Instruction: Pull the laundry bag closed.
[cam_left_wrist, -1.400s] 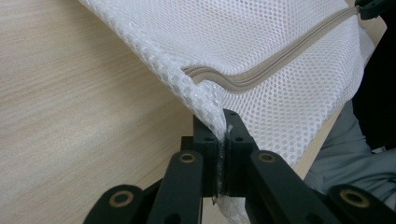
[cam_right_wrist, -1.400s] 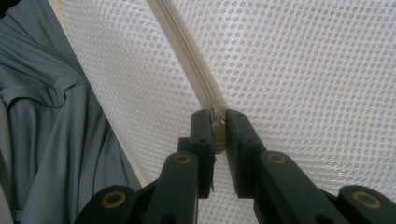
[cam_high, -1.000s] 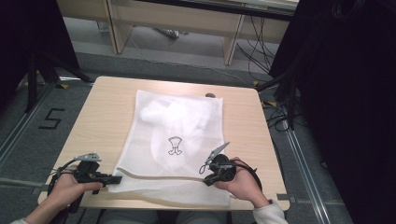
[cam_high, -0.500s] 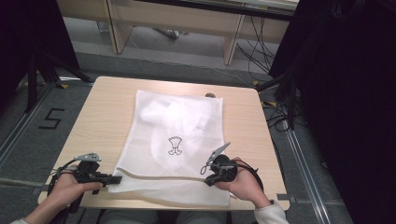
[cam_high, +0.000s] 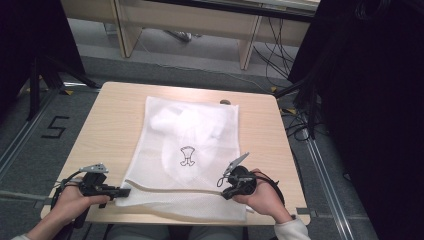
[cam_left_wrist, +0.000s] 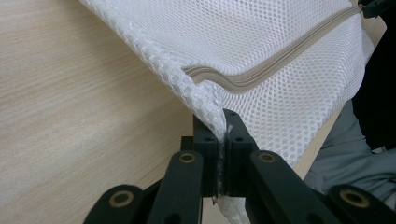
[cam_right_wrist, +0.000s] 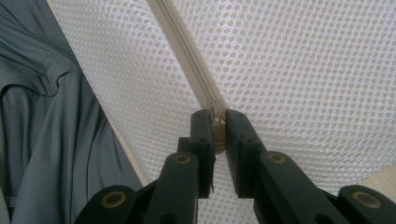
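A white mesh laundry bag (cam_high: 187, 150) lies flat on the wooden table (cam_high: 115, 115), with a small dark emblem (cam_high: 187, 156) at its middle and a beige zipper (cam_high: 170, 189) running across its near end. White clothing shows through the mesh at the far end. My left gripper (cam_high: 122, 191) is shut on the bag's near left corner; in the left gripper view the mesh edge (cam_left_wrist: 205, 105) is pinched between the jaws (cam_left_wrist: 223, 140). My right gripper (cam_high: 225, 192) is shut on the zipper pull (cam_right_wrist: 217, 133) at the right end of the zipper (cam_right_wrist: 187, 56).
The table's near edge (cam_high: 175, 220) lies just under the bag's hem, with the person's grey-clad lap (cam_right_wrist: 46, 116) below it. A small dark spot (cam_high: 225, 102) sits on the table by the bag's far right corner. Desk legs and cables stand on the floor beyond.
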